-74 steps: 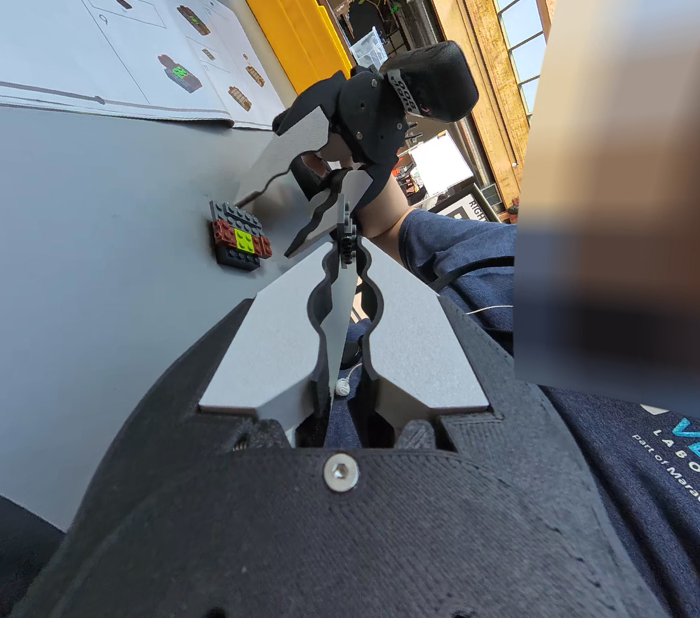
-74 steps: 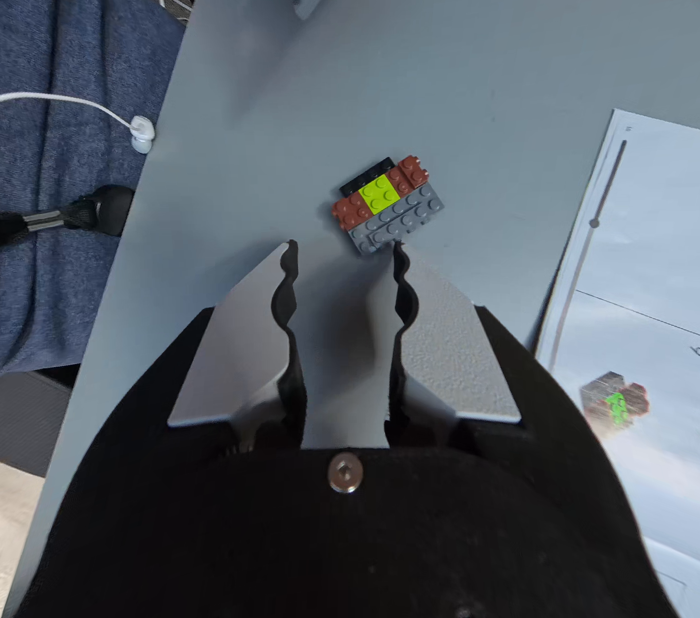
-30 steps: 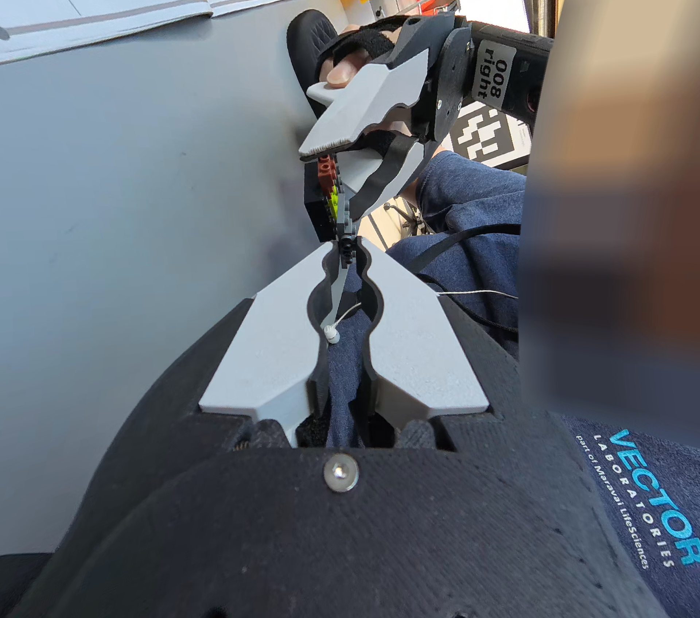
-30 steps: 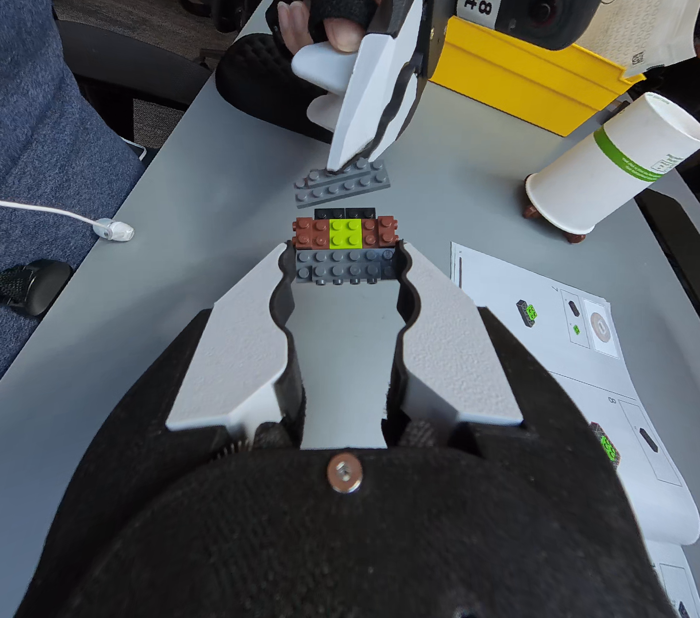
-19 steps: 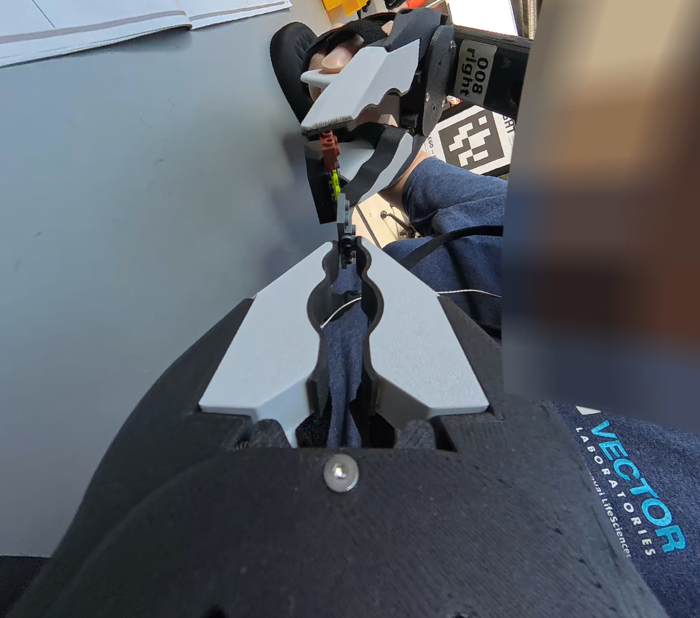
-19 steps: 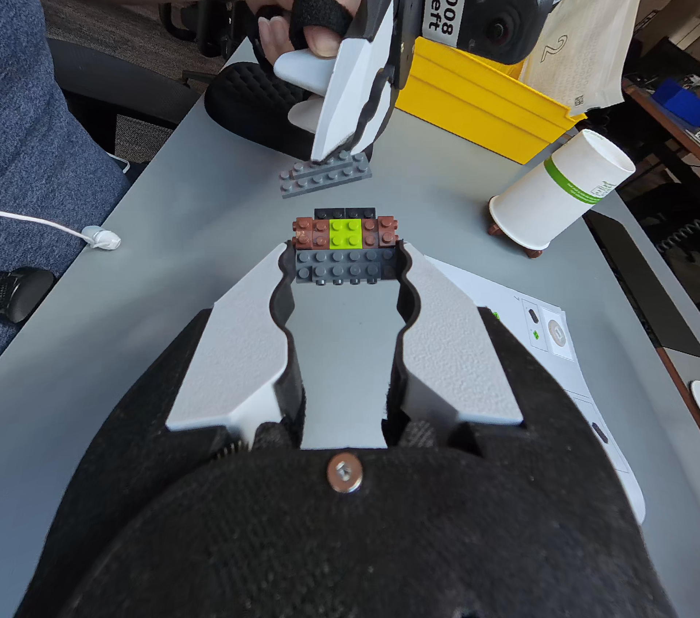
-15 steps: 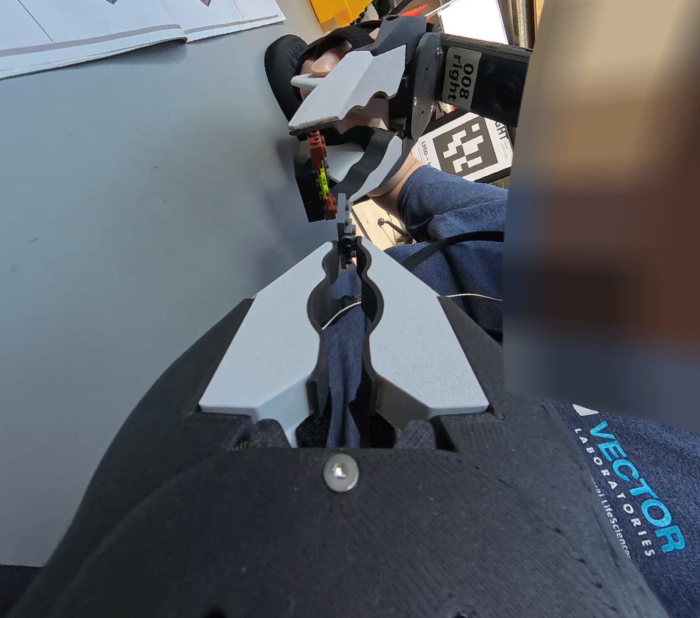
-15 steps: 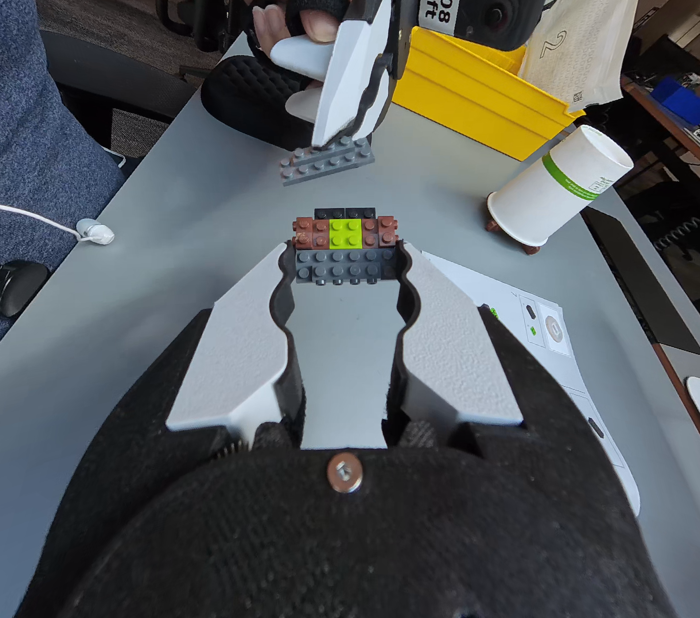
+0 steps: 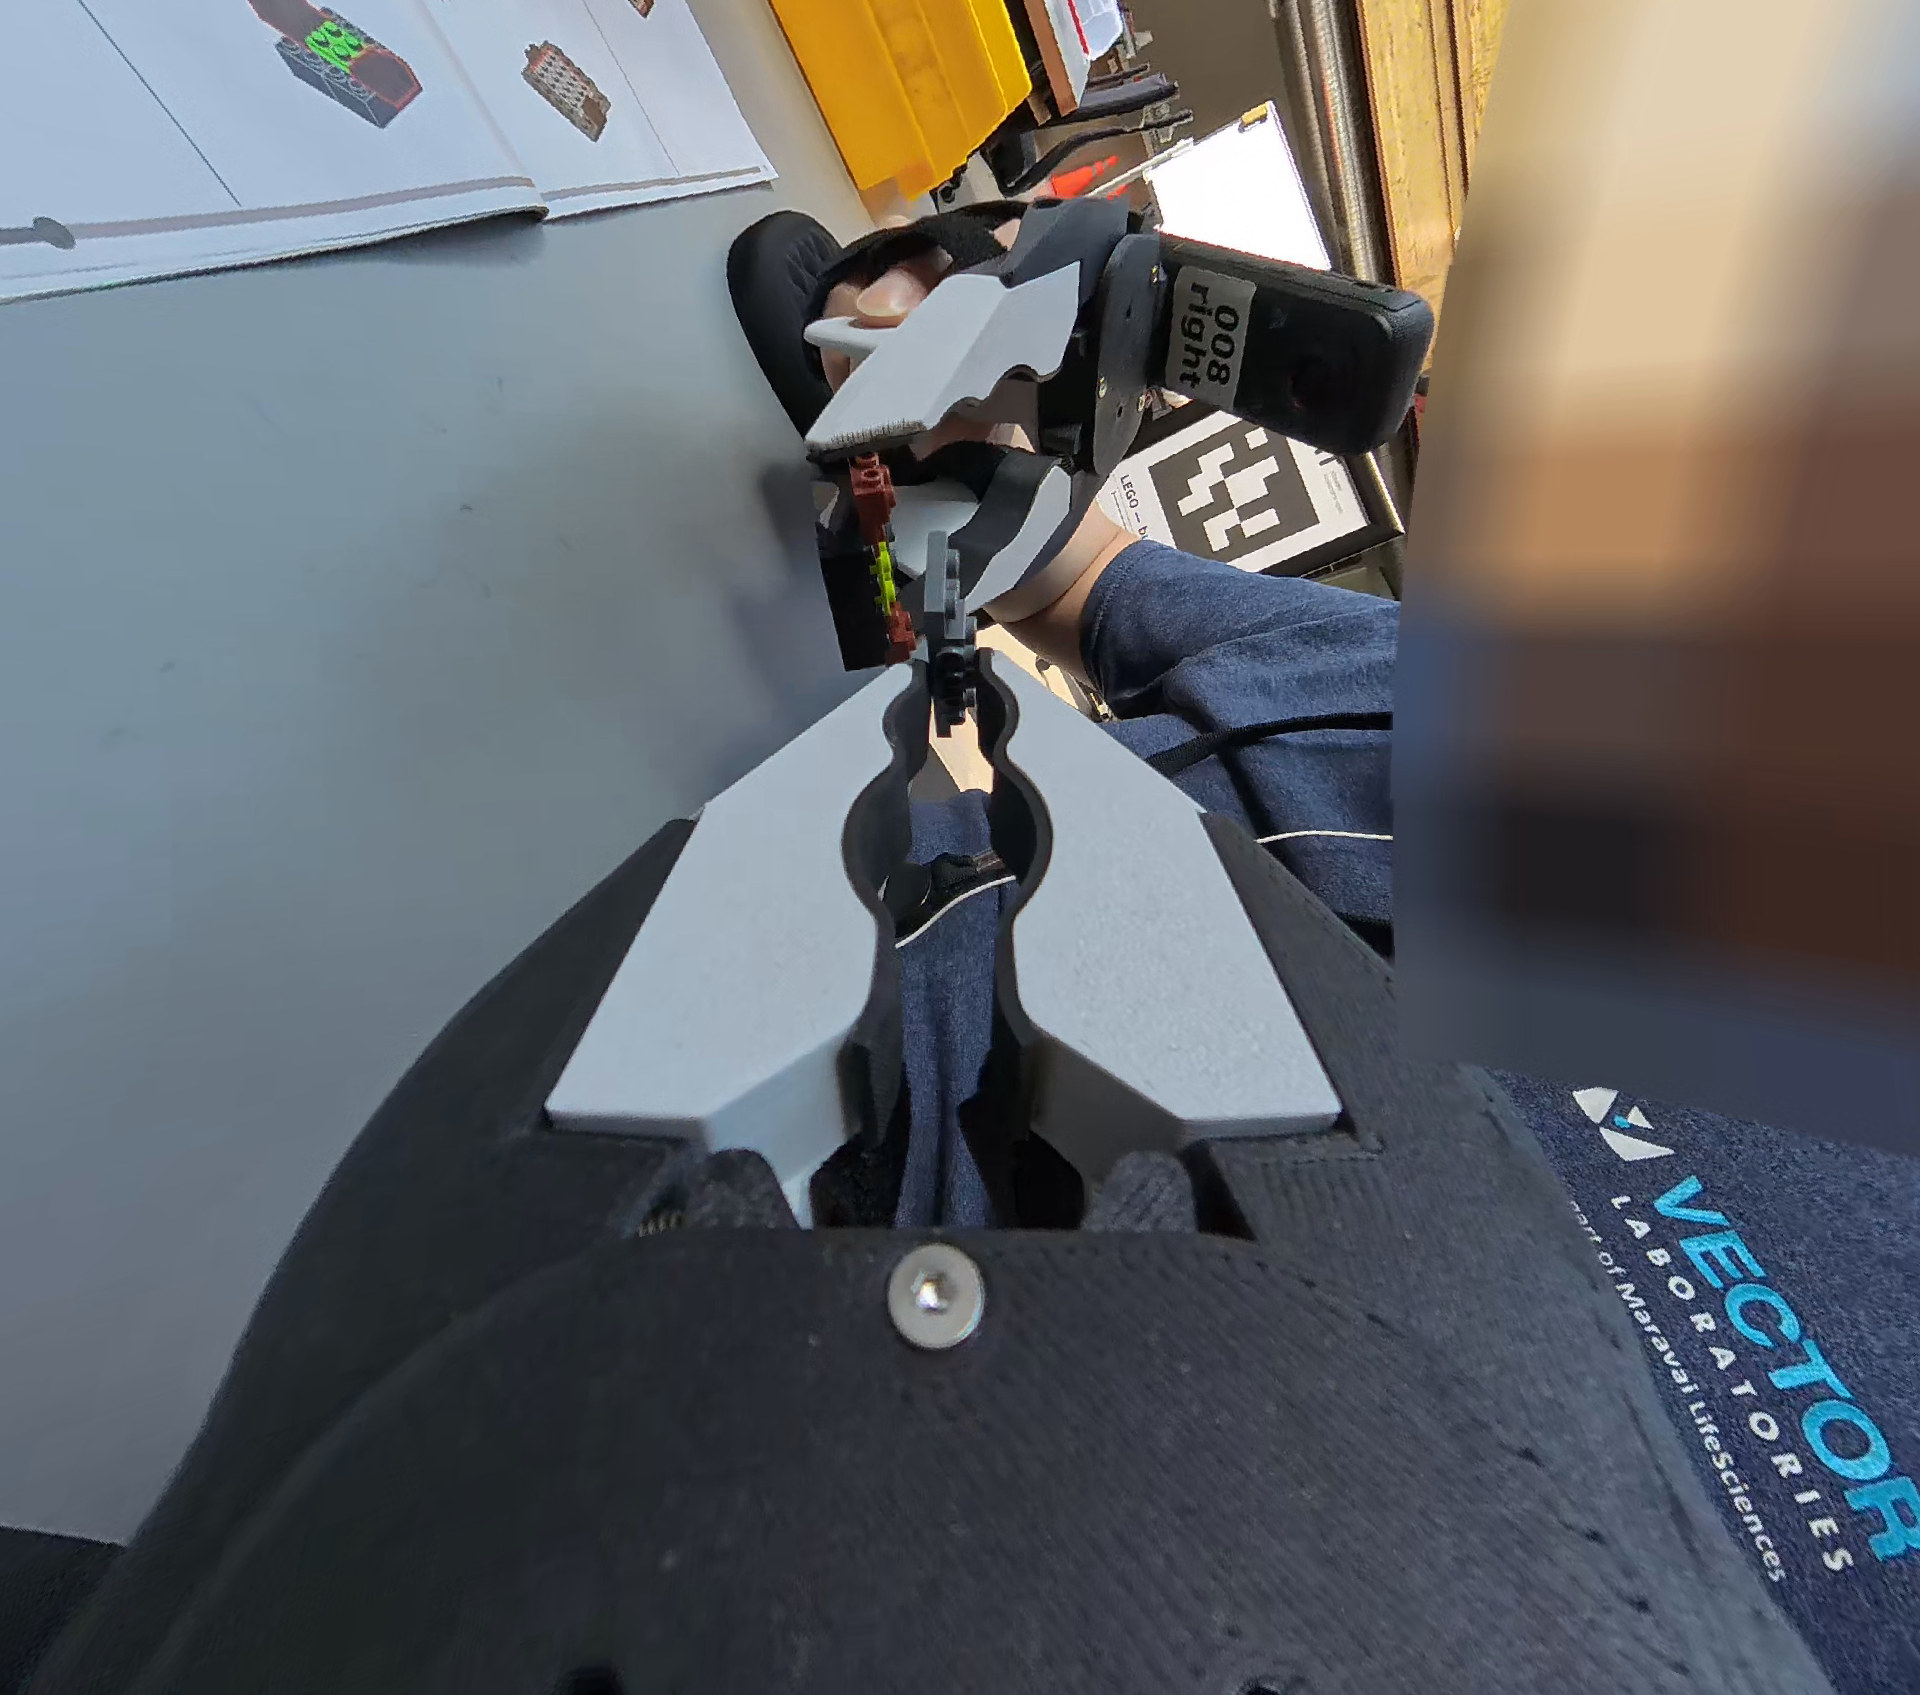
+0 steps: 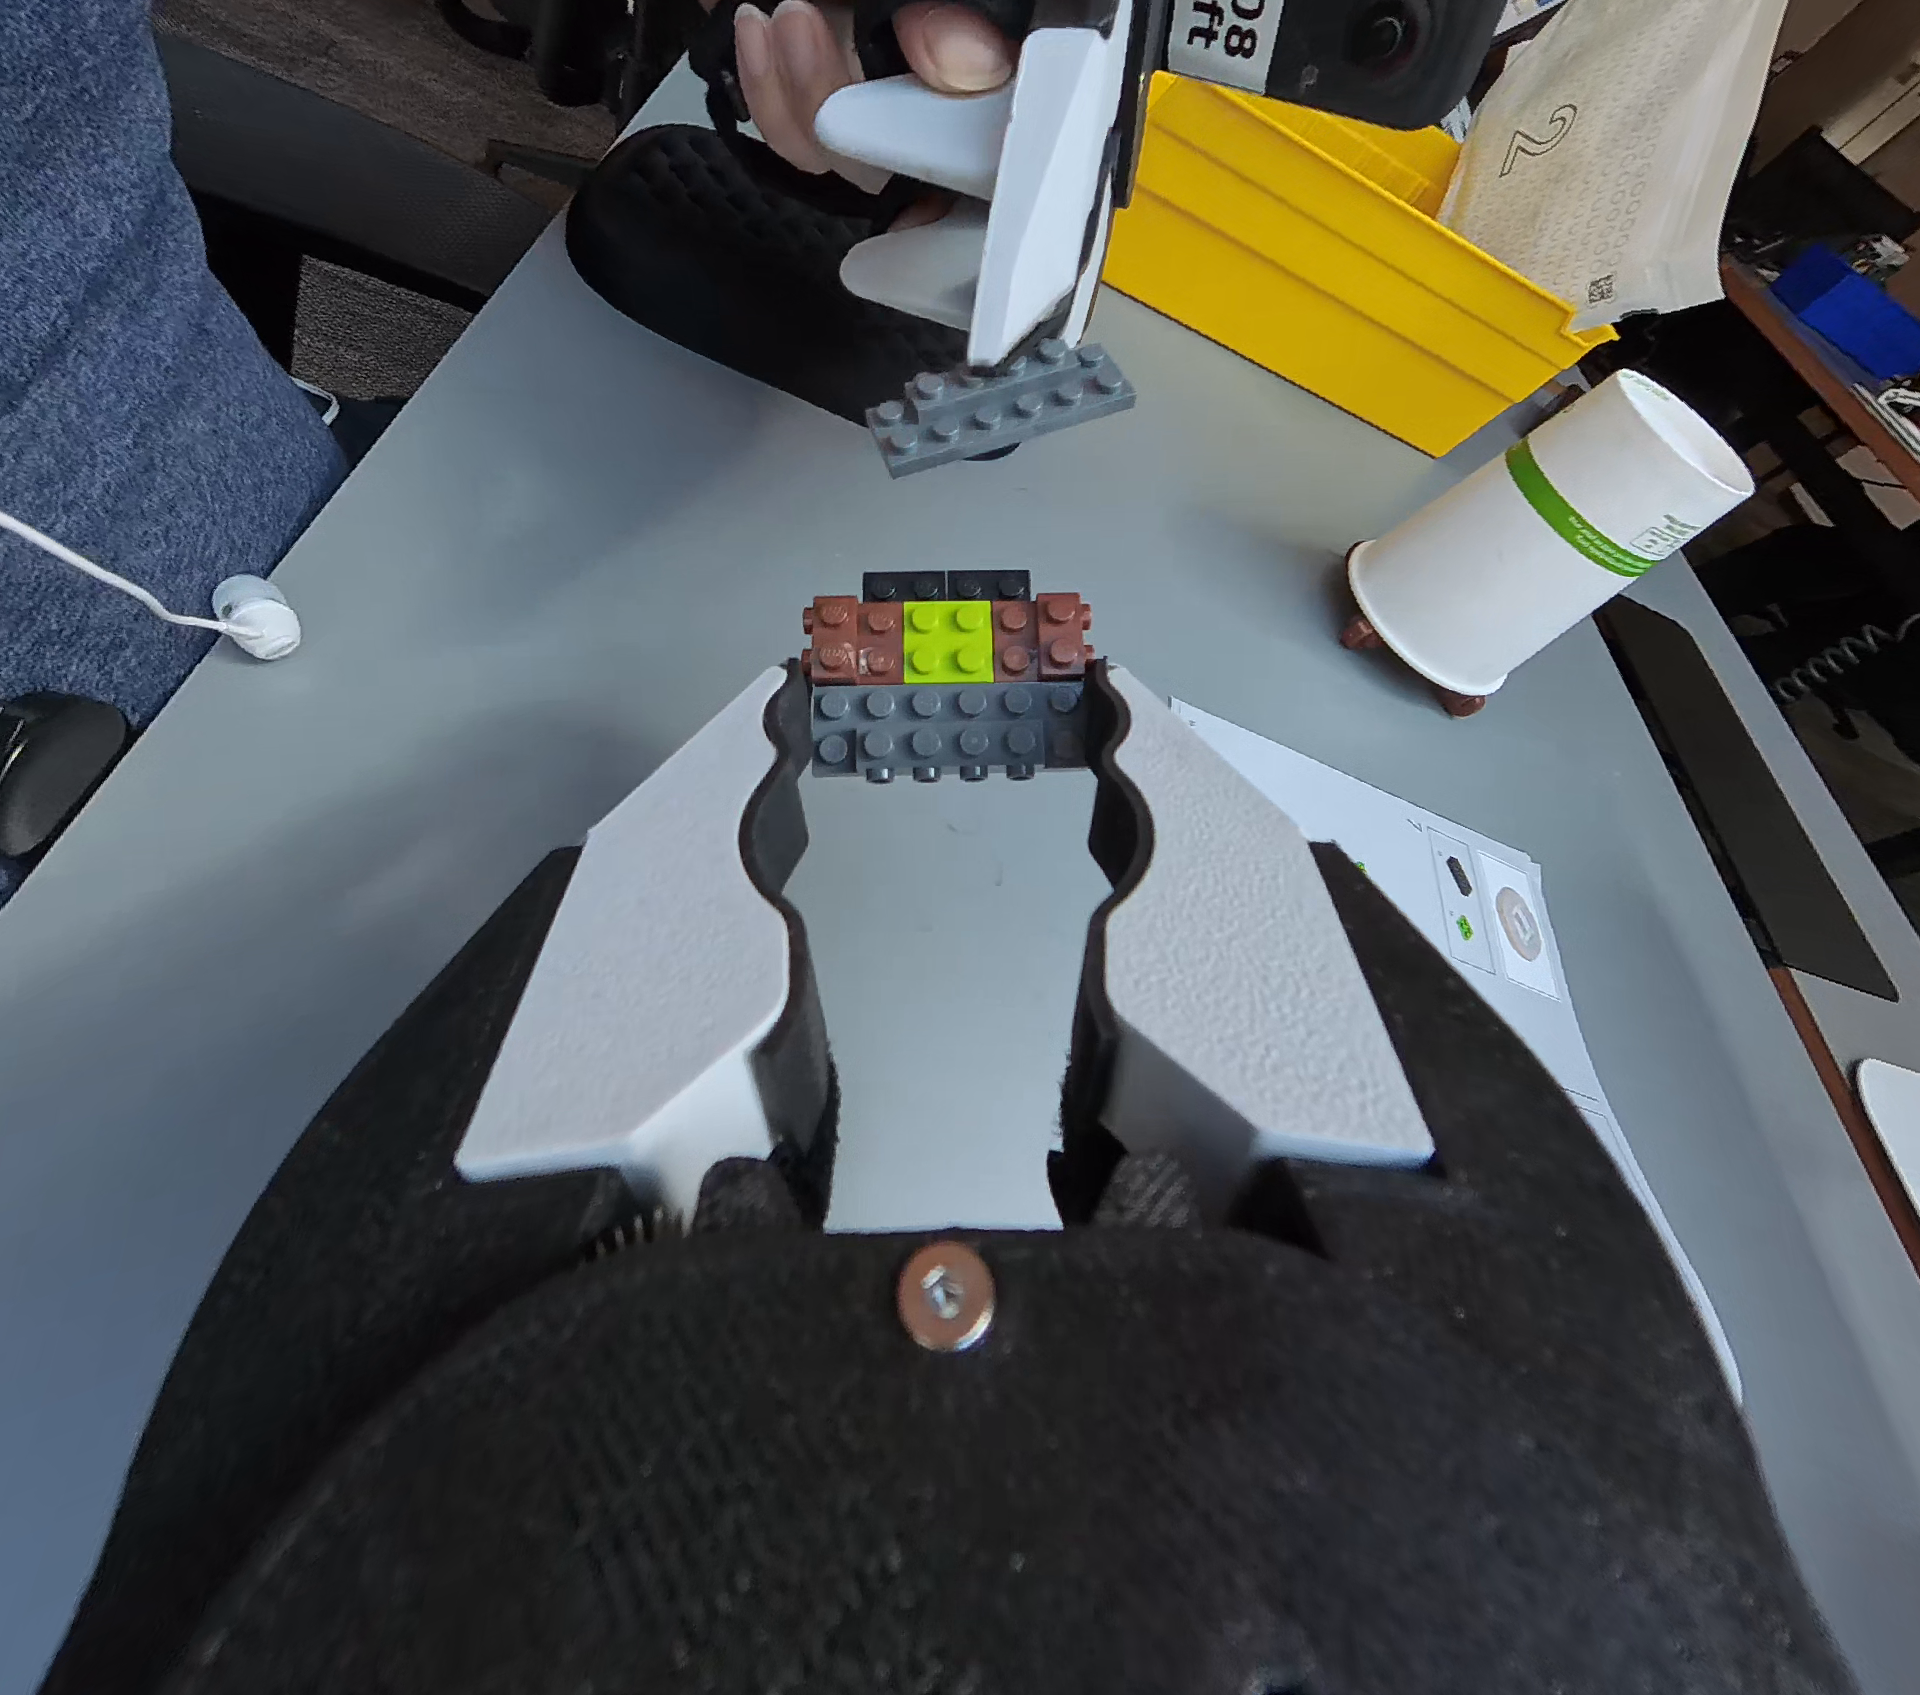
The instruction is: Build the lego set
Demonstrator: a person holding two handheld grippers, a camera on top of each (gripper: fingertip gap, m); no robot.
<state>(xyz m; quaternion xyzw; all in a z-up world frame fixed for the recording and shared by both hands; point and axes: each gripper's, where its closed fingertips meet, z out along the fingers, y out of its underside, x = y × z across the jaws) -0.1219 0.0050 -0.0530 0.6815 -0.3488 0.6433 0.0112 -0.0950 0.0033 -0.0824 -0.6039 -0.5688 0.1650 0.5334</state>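
seating the grey plate (image 10: 1000, 417) on the partial model (image 10: 948, 677) appears to be the step in hand. from the left of the right wrist view: an earbud (image 10: 257, 619) on its white cord lies near the table (image 10: 436, 710) edge, beside a blue sleeve.

the left gripper (image 10: 1023, 341) comes in from the far side, its tips pressed together on the far edge of the grey plate, which hangs tilted, above and beyond the model, not touching it. the right gripper (image 10: 948, 715) pinches the model by its two ends, at the dark grey base, studs up; whether the model is lifted clear of the table cannot be told. the model shows brown bricks either side of a lime brick, with a black row behind.

for a good fit, the operator should level the plate first, align its studs-down face with the stud rows, then press straight down while the right gripper holds firm. the edge-only grip on the plate is likely to let it pivot under load.

to the right lie an instruction booklet (image 10: 1475, 918) and a tipped paper cup (image 10: 1538, 554). a yellow bin (image 10: 1299, 243) stands at the far edge. the table is smooth grey laminate; the room beyond is a cluttered workshop.
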